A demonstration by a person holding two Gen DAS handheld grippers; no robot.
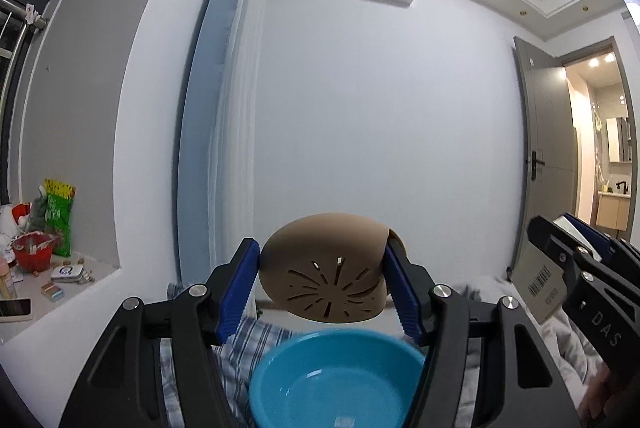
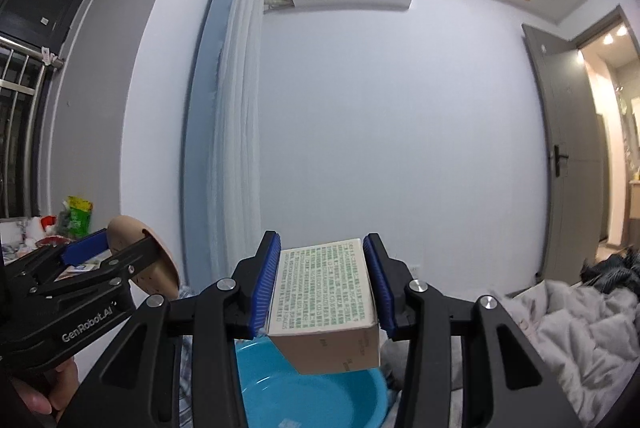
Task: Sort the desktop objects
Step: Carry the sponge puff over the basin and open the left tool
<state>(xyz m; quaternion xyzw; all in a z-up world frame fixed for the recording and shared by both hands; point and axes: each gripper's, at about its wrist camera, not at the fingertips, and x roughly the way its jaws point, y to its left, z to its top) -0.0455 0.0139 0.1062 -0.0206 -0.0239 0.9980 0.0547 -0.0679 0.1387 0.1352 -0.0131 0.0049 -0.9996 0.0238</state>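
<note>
The left gripper (image 1: 322, 286) clamps a tan slotted disc (image 1: 324, 268) between its blue pads, above a blue basin (image 1: 336, 376). The right gripper (image 2: 323, 286) grips a printed cardboard box (image 2: 326, 304) over the same basin, right of the disc

A: Left black angular plastic two-finger gripper (image 1: 322, 282): ribbed blue rubber finger pads (image 1: 239, 288), round silver screw heads at the linkage joints, triangular cut-outs in the arms.

B: Right black angular plastic gripper (image 2: 321, 284): same blue ribbed pads, silver screws. White "GenRobot.AI" lettering shows on the left unit's side; bare skin of the holder's left hand (image 2: 40, 390) below.
</note>
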